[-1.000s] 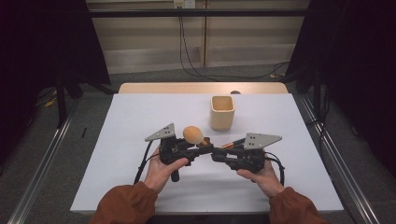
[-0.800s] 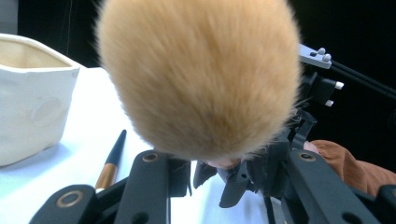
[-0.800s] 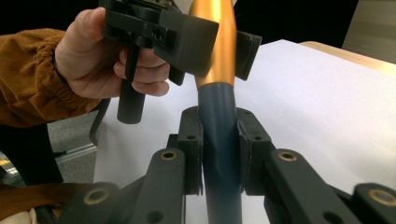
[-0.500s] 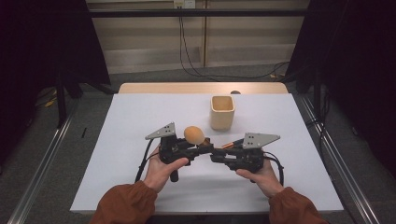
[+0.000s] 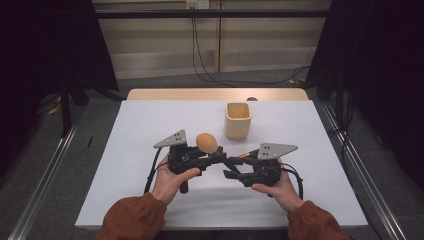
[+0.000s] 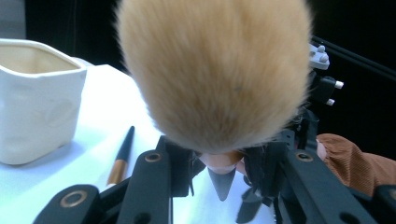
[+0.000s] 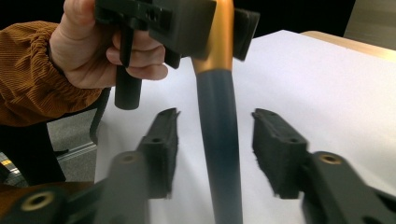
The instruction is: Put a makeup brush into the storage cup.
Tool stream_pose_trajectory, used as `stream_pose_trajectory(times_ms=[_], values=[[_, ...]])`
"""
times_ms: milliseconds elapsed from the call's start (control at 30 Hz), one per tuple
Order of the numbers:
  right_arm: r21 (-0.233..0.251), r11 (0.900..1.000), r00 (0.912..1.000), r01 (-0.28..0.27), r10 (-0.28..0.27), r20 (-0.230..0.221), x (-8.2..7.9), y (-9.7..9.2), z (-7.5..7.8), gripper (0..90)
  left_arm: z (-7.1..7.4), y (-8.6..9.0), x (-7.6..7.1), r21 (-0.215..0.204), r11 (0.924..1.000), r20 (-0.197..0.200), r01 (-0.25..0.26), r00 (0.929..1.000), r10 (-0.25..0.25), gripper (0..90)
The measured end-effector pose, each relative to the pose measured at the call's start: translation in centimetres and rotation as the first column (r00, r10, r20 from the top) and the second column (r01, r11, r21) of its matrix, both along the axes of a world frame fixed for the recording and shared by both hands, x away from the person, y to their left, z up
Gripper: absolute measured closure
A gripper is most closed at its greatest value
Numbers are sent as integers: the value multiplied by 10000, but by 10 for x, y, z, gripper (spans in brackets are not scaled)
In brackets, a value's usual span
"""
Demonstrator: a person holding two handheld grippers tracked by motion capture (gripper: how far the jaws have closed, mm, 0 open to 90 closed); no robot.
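**Brush passes from the right gripper to the left**

The makeup brush point(image 5: 207, 143) hangs in the air between the two grippers, above the white table point(image 5: 150, 125) and on the near side of the cream cup point(image 5: 237, 121) — a hand-over, by the look of it. The left gripper point(image 5: 212, 157) is clamped tight on the gold collar just under the fluffy tan head, which bulges up over its jaws in the left gripper view. That grip near the bristles leaves the dark handle point(image 7: 219, 140) free to stick out toward the other hand.

The right gripper point(image 5: 231, 170) has just been opening: its jaws now stand apart on either side of the handle, with a clear gap on both sides, so the pads no longer press on it — the left alone carries the brush. Letting go here probably frees the right for a new hold.

Both hands sit low over the near half of the table, palms under the tools, grippers pointing inward at each other.
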State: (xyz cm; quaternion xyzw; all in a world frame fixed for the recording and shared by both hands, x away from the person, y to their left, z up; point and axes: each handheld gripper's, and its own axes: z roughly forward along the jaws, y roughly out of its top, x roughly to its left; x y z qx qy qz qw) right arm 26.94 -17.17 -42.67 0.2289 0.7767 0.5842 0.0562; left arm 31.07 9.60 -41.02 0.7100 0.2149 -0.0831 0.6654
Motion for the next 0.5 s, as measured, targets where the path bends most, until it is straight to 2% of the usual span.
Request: stream_pose_trajectory(times_ms=[200, 300, 400, 500], values=[[82, 10000, 9999, 38, -37, -111, 0, -2, 1, 363, 2, 6, 3, -51, 9998, 45, -167, 9998, 167, 656], [66, 9999, 9992, 129, -127, -385, 1, -3, 1, 268, 4, 9, 4, -63, 9998, 73, -200, 9998, 200, 656], [-61, 9999, 9993, 118, -120, -343, 0, -4, 3, 193, 6, 12, 4, -74, 9997, 77, -246, 9997, 247, 657], [-19, 10000, 9995, 94, -94, -313, -2, -7, 4, 154, 9, 17, 6, -35, 9994, 164, -354, 9992, 355, 657]])
